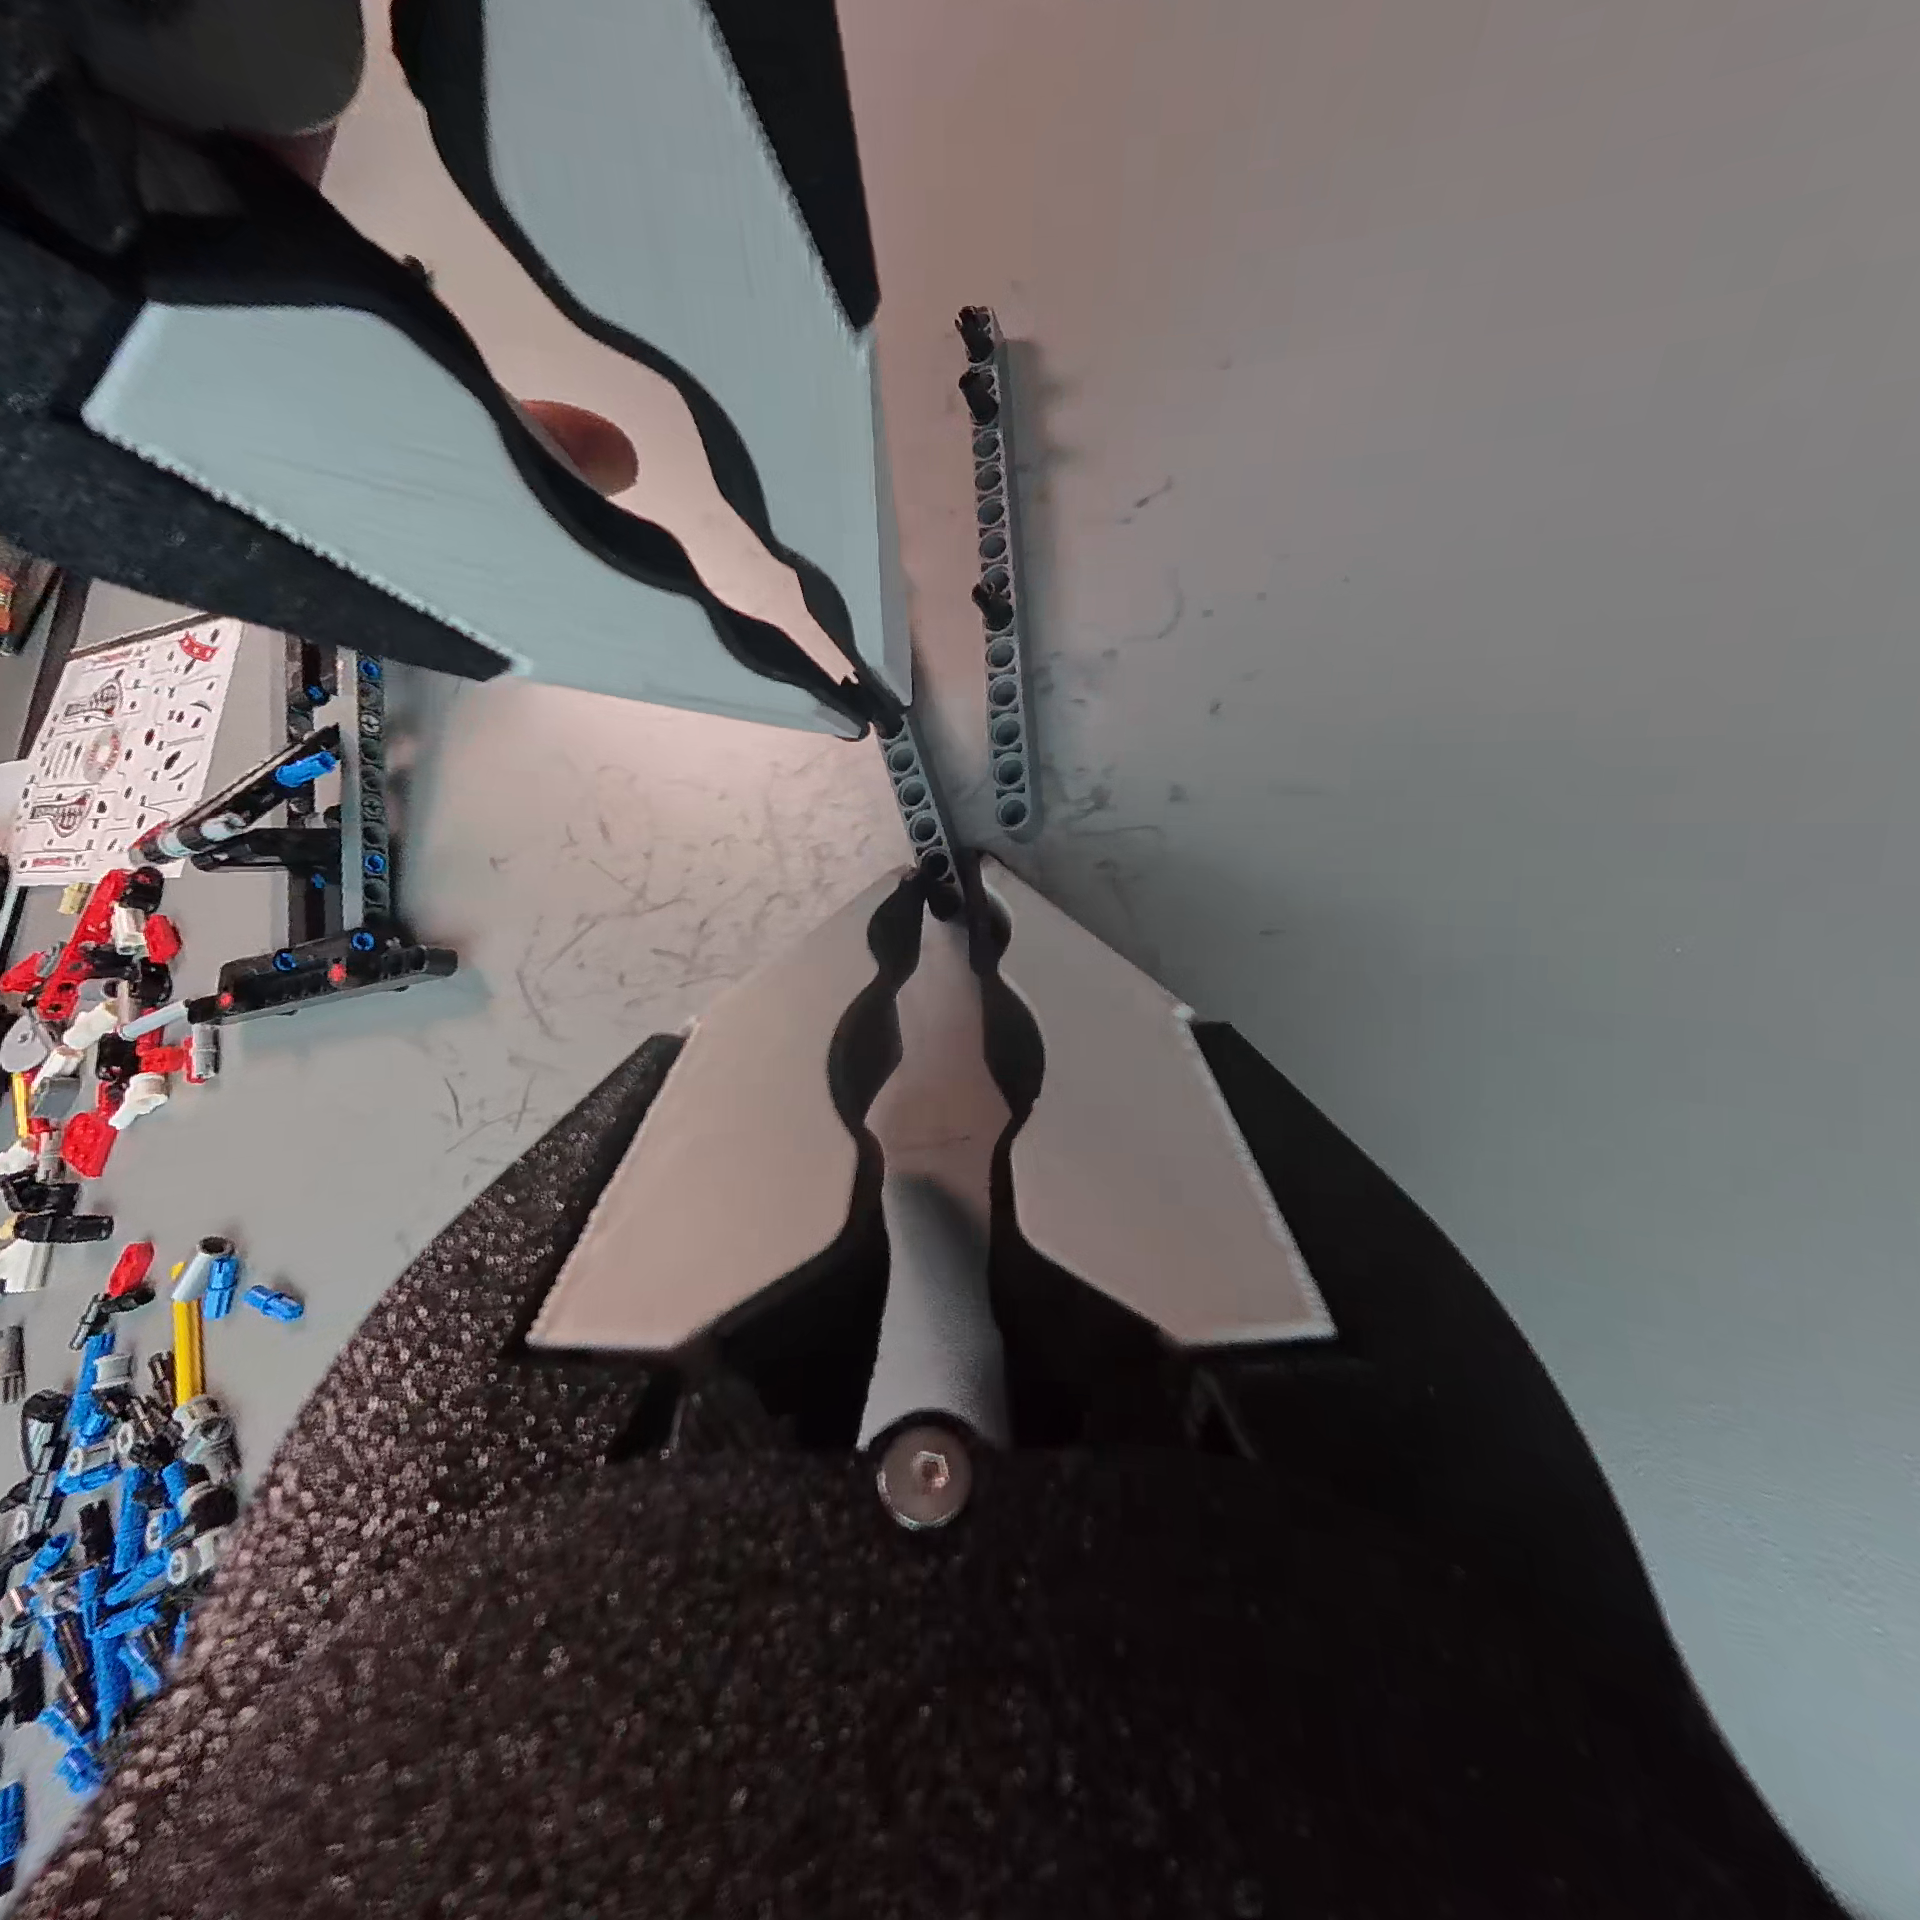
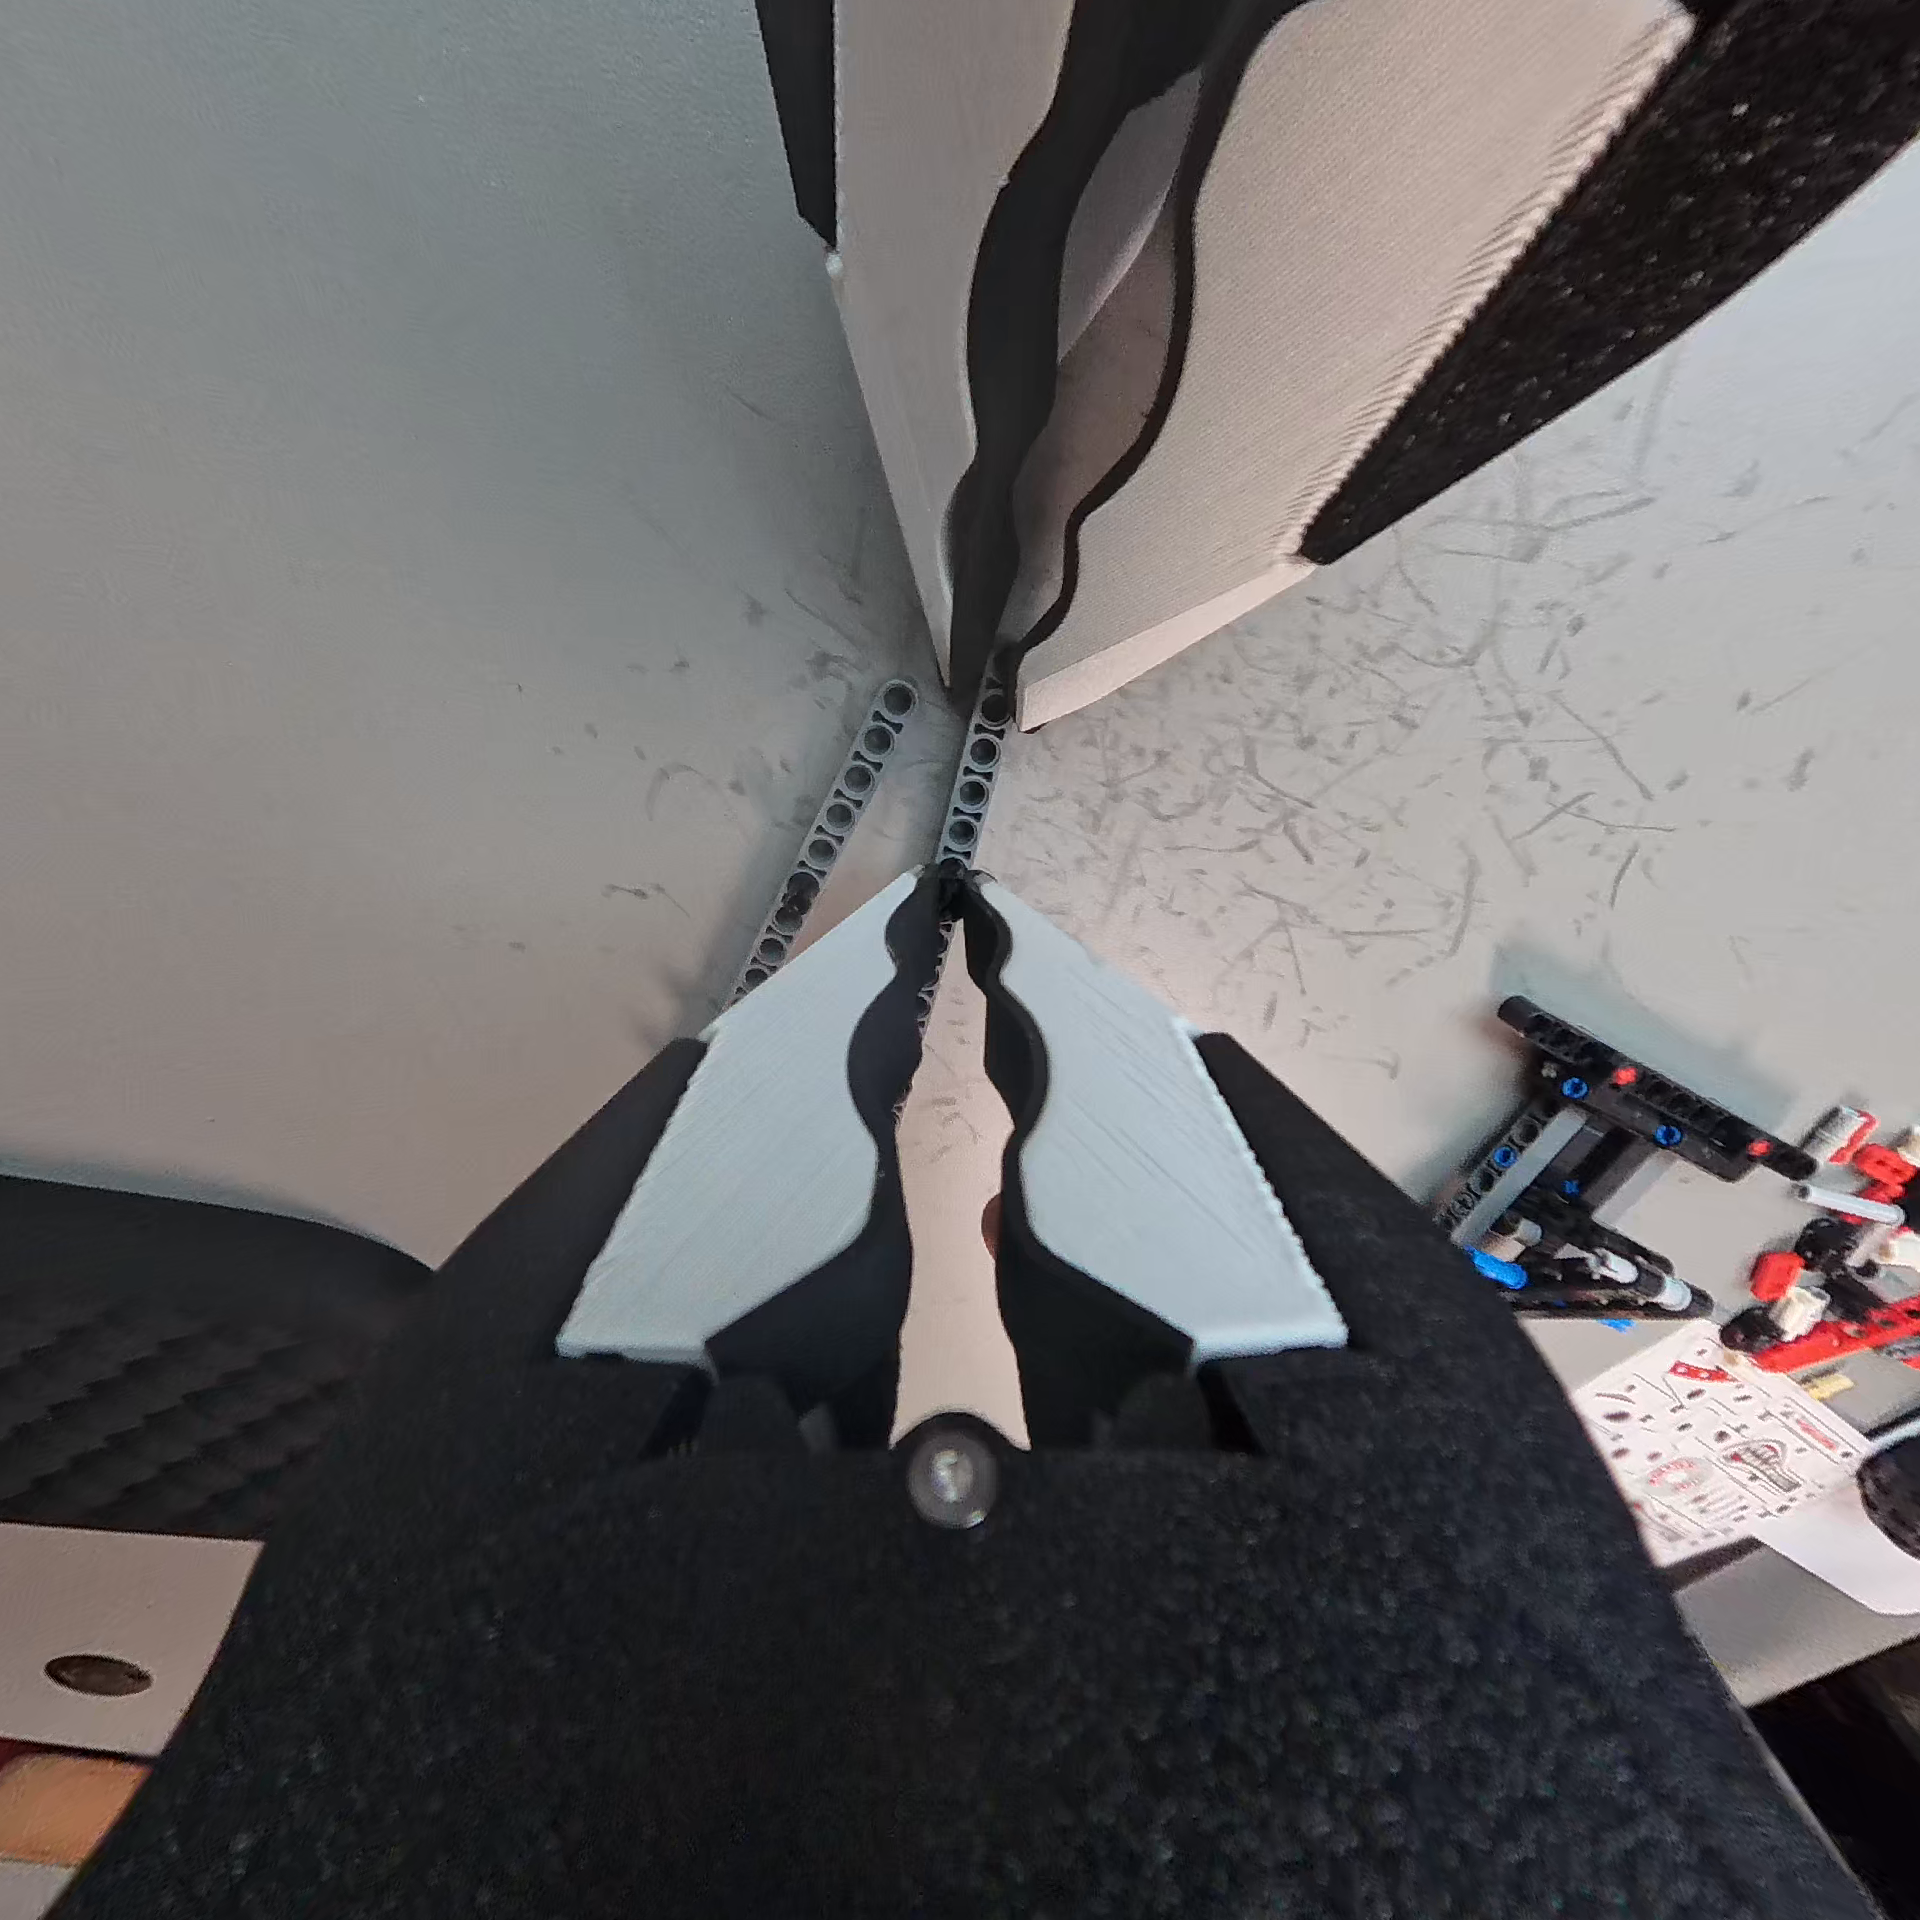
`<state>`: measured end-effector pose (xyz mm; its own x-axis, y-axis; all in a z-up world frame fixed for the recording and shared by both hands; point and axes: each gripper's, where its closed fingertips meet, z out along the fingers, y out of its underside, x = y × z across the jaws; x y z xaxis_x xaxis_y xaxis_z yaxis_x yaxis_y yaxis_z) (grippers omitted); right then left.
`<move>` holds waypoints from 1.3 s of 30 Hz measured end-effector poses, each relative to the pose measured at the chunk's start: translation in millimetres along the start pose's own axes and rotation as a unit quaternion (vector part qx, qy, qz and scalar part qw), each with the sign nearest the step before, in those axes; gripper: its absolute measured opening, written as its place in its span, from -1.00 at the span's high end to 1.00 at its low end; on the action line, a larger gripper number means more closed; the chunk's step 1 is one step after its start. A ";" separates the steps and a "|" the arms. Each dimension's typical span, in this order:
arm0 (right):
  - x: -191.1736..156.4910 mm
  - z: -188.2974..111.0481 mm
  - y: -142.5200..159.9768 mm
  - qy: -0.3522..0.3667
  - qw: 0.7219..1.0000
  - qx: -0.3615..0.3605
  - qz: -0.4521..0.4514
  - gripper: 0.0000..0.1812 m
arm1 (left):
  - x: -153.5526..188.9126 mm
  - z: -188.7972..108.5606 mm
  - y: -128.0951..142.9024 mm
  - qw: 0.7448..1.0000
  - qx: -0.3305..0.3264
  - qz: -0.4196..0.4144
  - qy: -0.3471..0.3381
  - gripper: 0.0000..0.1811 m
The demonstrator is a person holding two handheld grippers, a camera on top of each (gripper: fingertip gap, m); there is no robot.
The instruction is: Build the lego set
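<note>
Grey and matte, the table top (image 1: pixel 1455 727) fills both views, scuffed with dark scratch marks that thicken around the centre of each frame. In the right wrist view a black woven-pattern pad sits at the lower left edge, with a pale plate bearing a dark hole below it.

Both tools have pale ribbed plastic fingers lined with wavy black rubber, set in coarse black foam bodies. In the left wrist view, the left gripper (image 1: pixel 948 873) rises from the bottom centre, its tips pinched together on the near end of a slim grey beam (image 1: pixel 914 795) perforated with round holes. The right gripper (image 1: pixel 871 717) comes down from the upper left of that frame and is clamped on the beam's other end, so the beam spans the short gap between them at the middle of the frame. The right wrist view shows the same grip mirrored.

A second grey beam (image 1: pixel 1000 582), longer and carrying black pins, lies flat on the table just beside the held one, upper centre.

Along the left edge of the left wrist view lie a black-and-grey frame assembly (image 1: pixel 343 852), a white sticker sheet (image 1: pixel 114 748), a red-and-black subassembly (image 1: pixel 94 966) and a heap of loose blue, black and grey pins (image 1: pixel 104 1538), well apart from the grippers.
</note>
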<state>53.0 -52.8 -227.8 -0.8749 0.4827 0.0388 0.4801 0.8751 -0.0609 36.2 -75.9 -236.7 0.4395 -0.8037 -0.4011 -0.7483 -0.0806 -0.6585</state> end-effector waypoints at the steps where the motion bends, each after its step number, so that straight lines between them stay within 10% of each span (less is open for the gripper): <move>1: 0.2 0.0 -0.4 -0.001 1.000 0.001 0.006 0.96 | 0.0 0.0 0.0 1.000 0.000 -0.002 0.002 0.88; 39: -1.3 0.6 -2.8 0.009 0.978 0.045 0.205 0.96 | 0.1 0.7 -0.8 1.000 -0.007 -0.003 -0.016 0.89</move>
<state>52.8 -55.9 -228.3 -0.6081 0.7938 0.0093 0.7823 0.6012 -0.1632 37.1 -75.5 -236.6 0.4591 -0.7841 -0.4176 -0.7530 -0.0940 -0.6513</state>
